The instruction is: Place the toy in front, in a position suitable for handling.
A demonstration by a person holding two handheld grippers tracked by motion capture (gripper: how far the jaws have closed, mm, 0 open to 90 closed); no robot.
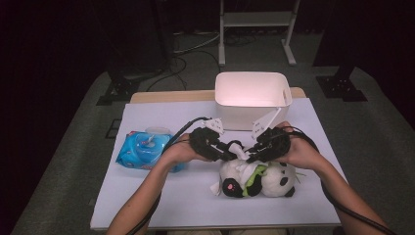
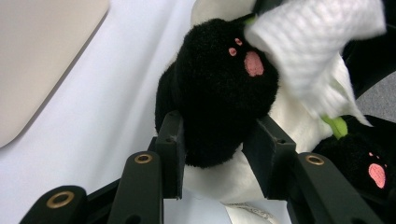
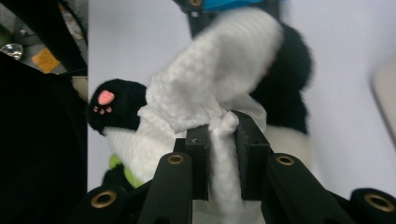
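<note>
Currently both grippers meet over the panda plush [image 1: 259,178], which lies on its side on the white table cover [image 1: 147,196], near the front edge and right of centre.

Left gripper [image 1: 230,152]: jaws closed on the panda's black paw [image 2: 219,93], the one with pink pads. In the left gripper view the paw sits squeezed between both pads, fur bulging above them. Firm hold, jaws fairly narrow.

Right gripper [image 1: 249,154]: jaws pinch a white wipe [image 3: 219,88]. In the right gripper view the wipe is bunched into a narrow twist between the pads, and its free end fans out above them, draped over the panda's white belly and black limb. Narrow gap, wipe clamped.

In the high view the wipe shows as a crumpled white patch on the plush, between the two gripper tips. The tips sit very close together, almost touching.

Green leaf detail [image 1: 252,177] on the plush's middle, partly under the wipe.

Other stuff: blue wipes pack [image 1: 142,152] on the left of the table, lid flap open, well apart from the plush. White bin [image 1: 252,100] at the back of the table, just behind the grippers. Both hands grip the gripper bodies, forearms coming in from the front.
</note>
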